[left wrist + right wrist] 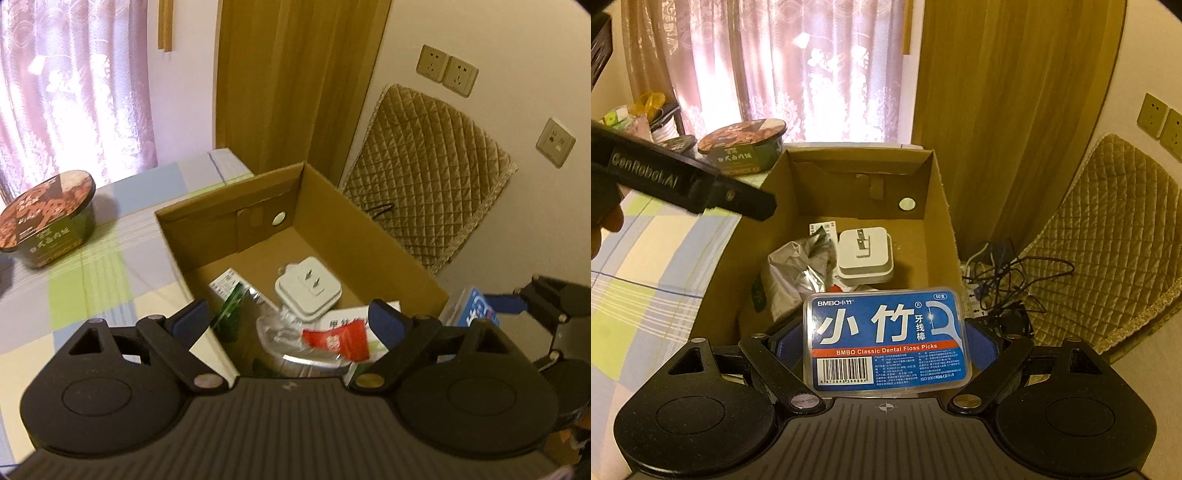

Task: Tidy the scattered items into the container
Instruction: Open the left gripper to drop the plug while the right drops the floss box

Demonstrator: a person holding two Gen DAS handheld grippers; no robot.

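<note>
My right gripper is shut on a blue dental floss picks box, held above the near edge of an open cardboard box. In the cardboard box lie a white plug adapter, a silver packet and small packets. In the left wrist view my left gripper hangs open over the cardboard box, above the adapter and a red packet. The floss box shows at the right. An instant noodle bowl stands on the checked cloth left of the cardboard box.
The checked cloth covers the surface left of the cardboard box. A second, smaller bowl stands behind the noodle bowl. Right of the cardboard box are tangled cables and a quilted cushion against the wall. Curtains hang behind.
</note>
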